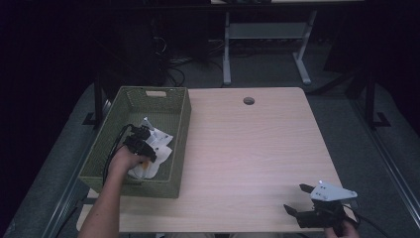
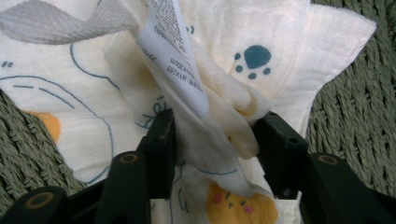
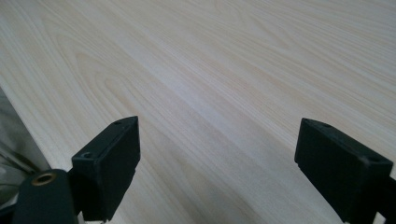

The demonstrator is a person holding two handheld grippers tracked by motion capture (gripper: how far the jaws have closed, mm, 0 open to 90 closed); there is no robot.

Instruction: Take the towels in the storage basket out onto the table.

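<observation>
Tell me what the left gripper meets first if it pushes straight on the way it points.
The left gripper already has a fold of the printed cloth between its jaws; straight on lies more cloth, probably then the woven basket floor beneath.

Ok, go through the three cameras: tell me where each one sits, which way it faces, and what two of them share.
High view: above the person's side, facing forward and down on the table; shows both forearms, the left gripper in the green basket, the right gripper near the table's front edge.
Left gripper view: on the left gripper, looking down its jaws into the basket at the printed cloth gathered between them.
Right gripper view: on the right gripper, looking over bare tabletop, jaws wide apart.
Shared: the high and left gripper views both show cloth and basket.
</observation>
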